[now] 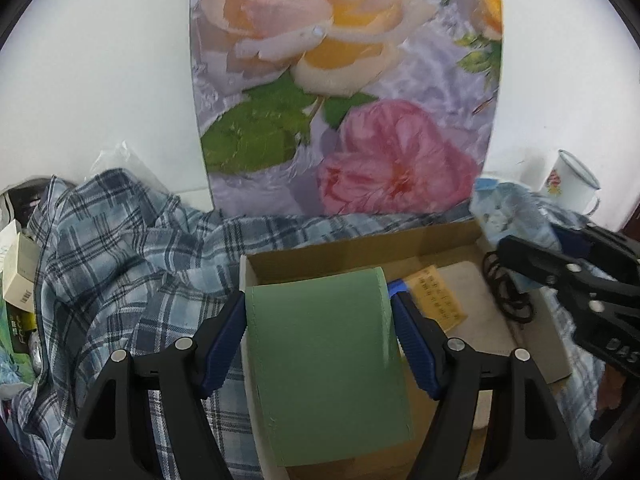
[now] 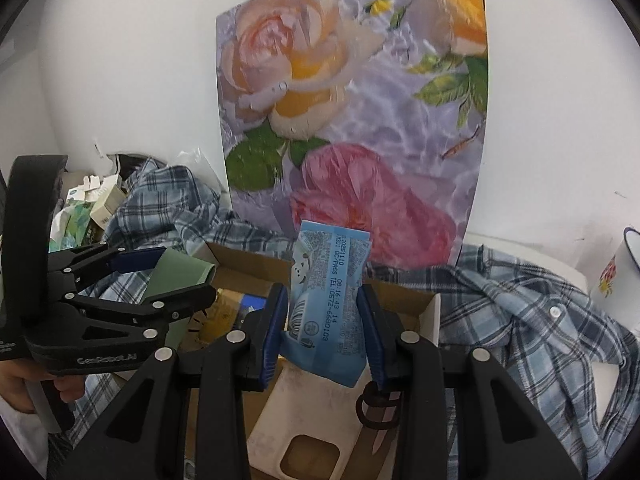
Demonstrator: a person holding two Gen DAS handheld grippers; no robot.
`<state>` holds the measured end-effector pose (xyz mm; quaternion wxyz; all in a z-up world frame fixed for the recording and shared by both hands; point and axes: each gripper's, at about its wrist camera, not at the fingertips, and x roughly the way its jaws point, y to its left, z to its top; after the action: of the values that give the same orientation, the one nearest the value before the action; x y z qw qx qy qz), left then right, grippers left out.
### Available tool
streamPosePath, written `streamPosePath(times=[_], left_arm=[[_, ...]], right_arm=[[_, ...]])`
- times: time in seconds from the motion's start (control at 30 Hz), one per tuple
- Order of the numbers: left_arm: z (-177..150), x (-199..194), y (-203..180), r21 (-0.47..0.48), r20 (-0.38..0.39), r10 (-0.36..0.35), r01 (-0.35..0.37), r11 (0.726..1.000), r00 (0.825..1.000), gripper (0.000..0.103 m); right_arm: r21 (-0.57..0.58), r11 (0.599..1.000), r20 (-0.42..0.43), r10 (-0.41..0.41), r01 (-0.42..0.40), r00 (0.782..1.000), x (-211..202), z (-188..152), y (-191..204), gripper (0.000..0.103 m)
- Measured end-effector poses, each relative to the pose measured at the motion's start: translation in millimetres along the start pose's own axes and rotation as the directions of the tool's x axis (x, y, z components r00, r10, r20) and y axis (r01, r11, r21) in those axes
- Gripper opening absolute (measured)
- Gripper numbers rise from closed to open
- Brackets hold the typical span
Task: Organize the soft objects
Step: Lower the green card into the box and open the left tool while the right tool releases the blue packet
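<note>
My left gripper (image 1: 318, 300) is shut on a folded green soft case (image 1: 324, 364) and holds it over the left end of an open cardboard box (image 1: 360, 254). It also shows in the right wrist view (image 2: 176, 276). My right gripper (image 2: 322, 320) is shut on a light blue tissue pack (image 2: 328, 308) above the same box (image 2: 430, 316). In the left wrist view the right gripper (image 1: 520, 268) is at the right with the pack (image 1: 508, 216). A white phone case (image 2: 316, 420) and black hair ties (image 2: 376, 404) lie in the box.
A blue plaid shirt (image 1: 120, 264) is rumpled around the box. A floral board (image 1: 344, 92) leans on the white wall behind. A white enamel mug (image 1: 572, 188) stands at the right. Small boxes and packets (image 2: 100, 204) are piled at the far left.
</note>
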<state>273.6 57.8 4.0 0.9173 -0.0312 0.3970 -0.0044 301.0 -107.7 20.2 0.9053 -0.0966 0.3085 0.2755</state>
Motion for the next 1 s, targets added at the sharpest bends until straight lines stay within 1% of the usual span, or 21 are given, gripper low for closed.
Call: streamPosePath(times=[0.1,0.2,0.3,0.37,0.47,0.5,0.6,0.73,0.77,0.8,0.83,0.87,0.9,0.93,1.0], left_arm=[[-2.7,11.7,3.7,-0.003,-0.023,0.023,-0.023,1.000,0.999,0.075],[-5.4,20.7,8.7,-0.021,-0.042,0.010,-0.011,1.000,0.999,0.075],[-7.1,22.3,5.5,0.004,-0.038,0.021,-0.021,1.000,0.999,0.075],[-8.2,22.9,2.7,0.014,-0.036,0.008,-0.007,1.000,0.999,0.075],[-11.1,30.2,1.2,-0.009,-0.070,-0.061,0.060,0.998,0.996,0.075],[-12.4,31.8,-0.7,-0.008,-0.076,-0.068,0.067,0.998,0.995,0.075],[-15.6,33.3,-5.1,0.001,-0.071,-0.059,0.059,0.998,0.996,0.075],[-17.6,33.2,-3.3,-0.019,-0.069,-0.058,0.057,0.998,0.996,0.075],[-17.3,32.8,-2.4,-0.025,-0.068,-0.058,0.056,0.998,0.996,0.076],[-16.7,31.6,-1.6,-0.031,-0.064,-0.060,0.058,0.998,0.996,0.081],[-15.8,31.0,-1.5,-0.032,-0.059,-0.065,0.063,0.998,0.996,0.095],[-15.1,28.9,-1.8,-0.029,-0.052,-0.067,0.065,0.997,0.996,0.102],[-14.3,26.4,-2.6,-0.025,-0.040,-0.061,0.060,0.998,0.997,0.103],[-12.9,23.5,-3.3,-0.021,-0.025,-0.052,0.052,0.998,0.998,0.103],[-10.3,16.3,-5.9,-0.005,0.015,-0.029,0.029,1.000,0.999,0.103]], right_arm=[[-0.003,1.000,-0.009,0.005,-0.005,1.000,2.9,-0.7,1.1,0.035],[-0.006,1.000,-0.014,0.008,-0.008,1.000,4.1,-0.7,2.4,0.036],[-0.004,1.000,-0.016,0.009,-0.009,1.000,4.3,-1.2,2.0,0.036],[-0.003,1.000,-0.018,0.007,-0.008,1.000,5.0,-1.0,1.7,0.036],[-0.001,1.000,-0.018,0.007,-0.007,1.000,4.8,-1.0,1.2,0.036],[-0.001,1.000,-0.018,0.007,-0.007,1.000,4.7,-1.0,1.1,0.036],[-0.003,1.000,-0.020,0.008,-0.008,1.000,4.9,-1.0,0.8,0.036],[-0.003,1.000,-0.023,0.003,-0.003,1.000,4.6,-1.7,0.3,0.036],[-0.005,1.000,-0.024,-0.002,0.002,1.000,4.6,-1.6,0.5,0.037],[-0.008,1.000,-0.022,-0.007,0.007,1.000,4.1,-1.4,1.1,0.039],[-0.009,1.000,-0.020,-0.011,0.011,1.000,3.6,-1.0,1.3,0.042],[-0.008,1.000,-0.018,-0.012,0.012,1.000,3.0,-0.8,0.8,0.051],[-0.004,1.000,-0.016,-0.011,0.011,1.000,2.5,-0.5,0.2,0.062],[0.001,1.000,-0.013,-0.009,0.009,1.000,1.8,-0.3,-0.6,0.065],[0.008,1.000,-0.009,-0.005,0.005,1.000,0.4,0.2,-2.3,0.067]])
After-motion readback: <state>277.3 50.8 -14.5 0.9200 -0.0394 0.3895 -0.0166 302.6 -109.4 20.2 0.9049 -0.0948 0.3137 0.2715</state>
